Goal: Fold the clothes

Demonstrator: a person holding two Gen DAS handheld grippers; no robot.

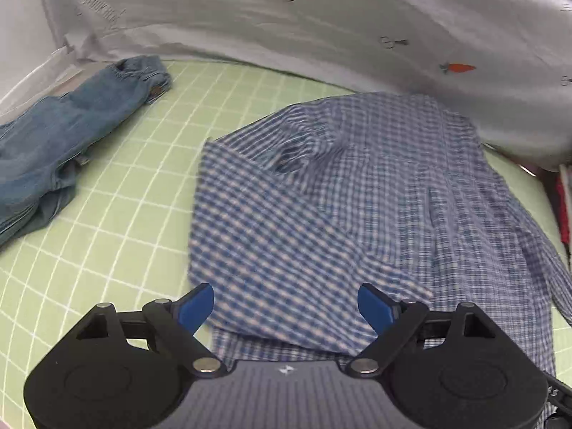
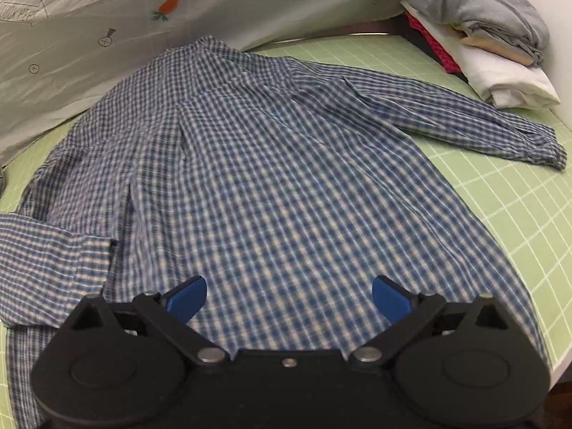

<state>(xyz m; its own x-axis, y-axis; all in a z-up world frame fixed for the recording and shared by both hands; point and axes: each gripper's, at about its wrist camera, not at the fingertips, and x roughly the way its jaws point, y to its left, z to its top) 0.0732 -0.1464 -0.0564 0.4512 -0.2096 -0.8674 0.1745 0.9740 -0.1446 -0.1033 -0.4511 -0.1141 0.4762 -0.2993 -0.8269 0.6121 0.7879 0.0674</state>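
A blue and white checked shirt (image 1: 357,193) lies spread on the green grid mat (image 1: 136,186), its left part folded over the body. My left gripper (image 1: 286,304) is open and empty, just above the folded flap near the shirt's lower edge. In the right wrist view the shirt (image 2: 271,178) lies flat, one sleeve (image 2: 464,121) stretched out to the right and the other sleeve (image 2: 46,254) folded in at the left. My right gripper (image 2: 289,296) is open and empty above the shirt's lower middle.
Folded blue jeans (image 1: 60,143) lie at the mat's left. A grey printed cloth (image 1: 321,25) hangs behind the mat. A stack of folded clothes (image 2: 493,46) sits at the back right. The mat's edge (image 2: 550,321) curves close on the right.
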